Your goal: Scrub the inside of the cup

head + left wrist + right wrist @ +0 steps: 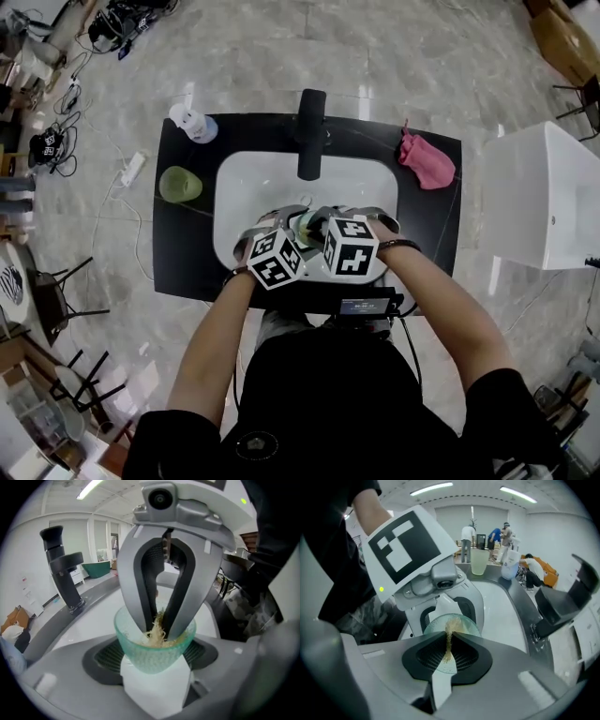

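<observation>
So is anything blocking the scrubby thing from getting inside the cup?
No, nothing visible is in the way. The right tool is pinching the straw-coloured scrubber, and both reach down through the open mouth of the green cup, which the left tool is gripping over the sink.

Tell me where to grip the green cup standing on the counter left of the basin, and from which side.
Probably take the green cup around its side wall at mid-height, coming in from the basin side. It stands upright and round, mouth up, with the white bottle beyond it and bare counter toward the basin.
</observation>
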A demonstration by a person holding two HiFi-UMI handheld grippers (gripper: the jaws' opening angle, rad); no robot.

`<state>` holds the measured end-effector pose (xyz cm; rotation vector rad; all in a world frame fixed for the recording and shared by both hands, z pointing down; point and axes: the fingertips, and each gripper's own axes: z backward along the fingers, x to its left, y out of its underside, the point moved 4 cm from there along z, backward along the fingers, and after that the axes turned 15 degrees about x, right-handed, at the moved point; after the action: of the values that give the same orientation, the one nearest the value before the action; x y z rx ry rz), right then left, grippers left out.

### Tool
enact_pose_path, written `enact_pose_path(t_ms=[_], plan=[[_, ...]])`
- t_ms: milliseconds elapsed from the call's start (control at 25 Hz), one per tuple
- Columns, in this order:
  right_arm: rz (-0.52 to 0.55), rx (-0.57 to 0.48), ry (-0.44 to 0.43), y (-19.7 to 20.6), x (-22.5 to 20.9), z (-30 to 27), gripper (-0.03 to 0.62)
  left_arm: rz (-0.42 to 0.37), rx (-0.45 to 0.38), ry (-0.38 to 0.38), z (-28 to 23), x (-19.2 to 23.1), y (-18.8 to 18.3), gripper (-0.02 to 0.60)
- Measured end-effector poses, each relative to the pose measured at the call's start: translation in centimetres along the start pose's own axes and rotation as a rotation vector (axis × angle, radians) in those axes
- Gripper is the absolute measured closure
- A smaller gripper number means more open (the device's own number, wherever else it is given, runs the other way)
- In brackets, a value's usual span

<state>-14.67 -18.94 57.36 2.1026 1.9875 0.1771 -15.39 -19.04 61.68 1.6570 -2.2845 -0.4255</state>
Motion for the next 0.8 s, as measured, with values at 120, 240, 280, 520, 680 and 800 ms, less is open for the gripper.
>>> enact_pose_path(t_ms=[120,240,280,520,680,800], plan=[[0.133,0.018,0.052,0.1,0.5,0.5,0.557,-0.026,0.003,0.041,0.4,-0.8,-0.3,0.211],[0.223,0.022,0.135,0.2,0.5,0.9,0.557,-0.025,-0.001,0.064,0.5,-1.3,-0.6,0.211],[0.241,0.023,0.166,0.3,0.5,1.0,0.557,-0.017,-0.004,0.066,0.6,-1.4,-0.6,0.212],[0.271,0.062,0.247,0.7,0.8,1.2,0.557,0.029,-0.018,0.054,0.9,-1.5,-0.4,0.212],[0.23,0.085,0.22,1.0,1.1,1.6,0.557,0.055,-0.022,0.018,1.1,-1.3,-0.5,0.212],[0.151,0.072,0.165,1.1,1.1,1.8,0.559,0.05,-0.014,-0.02,1.2,-0.8,-0.3,0.212]])
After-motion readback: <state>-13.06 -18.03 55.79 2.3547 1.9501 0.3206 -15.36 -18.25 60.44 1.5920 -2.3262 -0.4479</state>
